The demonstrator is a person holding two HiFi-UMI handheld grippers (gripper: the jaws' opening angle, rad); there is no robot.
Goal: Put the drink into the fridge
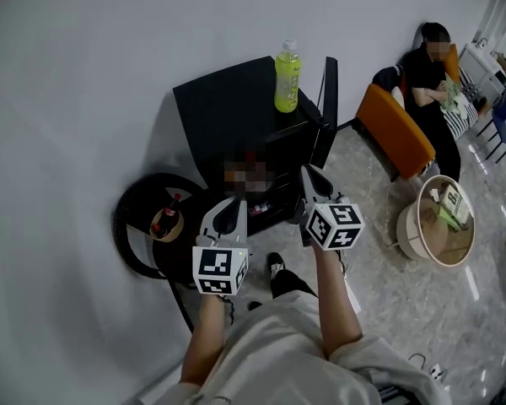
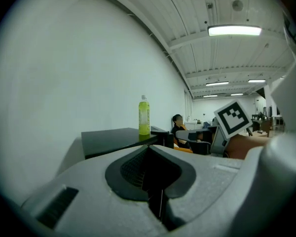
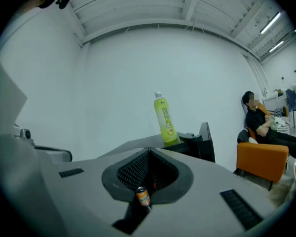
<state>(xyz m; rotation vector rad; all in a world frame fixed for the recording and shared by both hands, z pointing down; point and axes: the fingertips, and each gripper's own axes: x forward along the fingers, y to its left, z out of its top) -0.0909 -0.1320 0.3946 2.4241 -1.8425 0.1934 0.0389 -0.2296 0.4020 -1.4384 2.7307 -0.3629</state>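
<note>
A tall green drink bottle (image 1: 287,77) stands upright on the top of a black mini fridge (image 1: 223,108); the fridge door (image 1: 329,108) hangs open at the right. My left gripper (image 1: 230,202) and right gripper (image 1: 310,171) hover side by side in front of the fridge, below the bottle and apart from it. Both are shut with nothing between the pads. The left gripper view shows the bottle (image 2: 144,115) beyond its closed tips (image 2: 148,147). The right gripper view shows the bottle (image 3: 165,120) above its closed tips (image 3: 149,149). A small orange can (image 3: 143,197) shows through the gap below them, farther off.
A round black side table (image 1: 139,218) at the left holds a bowl with a dark bottle (image 1: 169,216). A person sits on an orange chair (image 1: 396,129) at the right. A round wooden basket (image 1: 438,226) stands on the floor nearby. The white wall runs behind the fridge.
</note>
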